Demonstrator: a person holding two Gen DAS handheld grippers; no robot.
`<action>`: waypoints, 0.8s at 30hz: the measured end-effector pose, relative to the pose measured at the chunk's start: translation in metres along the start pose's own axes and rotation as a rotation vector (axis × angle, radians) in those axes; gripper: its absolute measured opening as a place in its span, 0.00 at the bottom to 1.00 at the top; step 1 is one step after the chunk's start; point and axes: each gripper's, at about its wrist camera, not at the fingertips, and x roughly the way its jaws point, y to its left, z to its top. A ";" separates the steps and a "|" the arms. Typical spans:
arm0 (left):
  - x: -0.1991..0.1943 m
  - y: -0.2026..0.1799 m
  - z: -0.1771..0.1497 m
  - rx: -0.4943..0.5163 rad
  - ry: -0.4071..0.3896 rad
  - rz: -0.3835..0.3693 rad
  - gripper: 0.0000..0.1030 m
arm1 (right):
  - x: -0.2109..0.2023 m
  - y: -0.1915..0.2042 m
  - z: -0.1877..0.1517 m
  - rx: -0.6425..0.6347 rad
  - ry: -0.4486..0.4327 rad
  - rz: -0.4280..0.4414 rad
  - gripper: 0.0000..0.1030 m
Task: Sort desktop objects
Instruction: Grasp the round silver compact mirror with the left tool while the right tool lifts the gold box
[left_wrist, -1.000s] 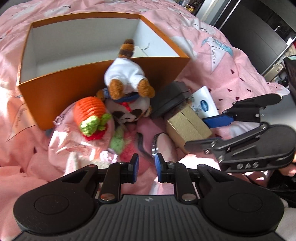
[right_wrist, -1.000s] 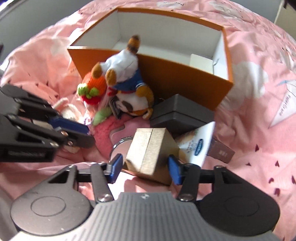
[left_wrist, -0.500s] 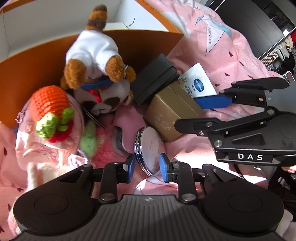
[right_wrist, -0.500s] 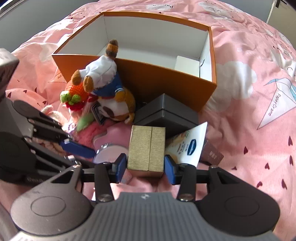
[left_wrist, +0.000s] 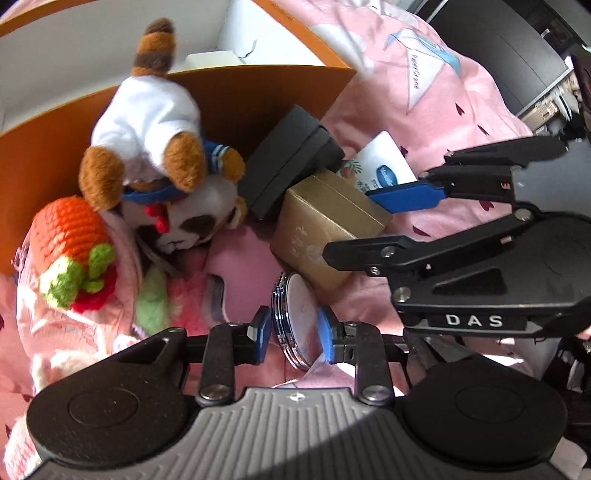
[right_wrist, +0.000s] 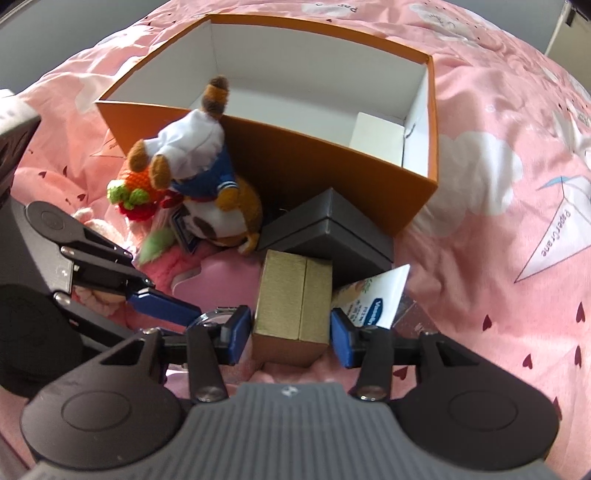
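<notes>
Both grippers have come down closer to the pile since a second ago. Now the left gripper (left_wrist: 291, 328) has its blue fingers a little apart, one on each side of the round mirror (left_wrist: 297, 317), which stands on its thin edge; they seem not to squeeze it yet. The right gripper (right_wrist: 291, 330) sits half open around the gold box (right_wrist: 295, 295), with small gaps. Just behind lies the orange box (right_wrist: 332, 177), open on the pink blanket (right_wrist: 498, 221).
</notes>
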 end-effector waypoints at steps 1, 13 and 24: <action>0.001 -0.001 0.000 0.003 0.002 0.001 0.30 | 0.001 -0.001 -0.001 0.000 0.003 0.003 0.49; 0.000 -0.003 -0.003 0.046 -0.033 -0.099 0.30 | -0.017 -0.019 -0.011 0.035 0.010 0.061 0.48; 0.012 -0.003 0.000 0.032 -0.008 -0.034 0.15 | -0.021 -0.018 -0.013 0.031 -0.018 0.058 0.48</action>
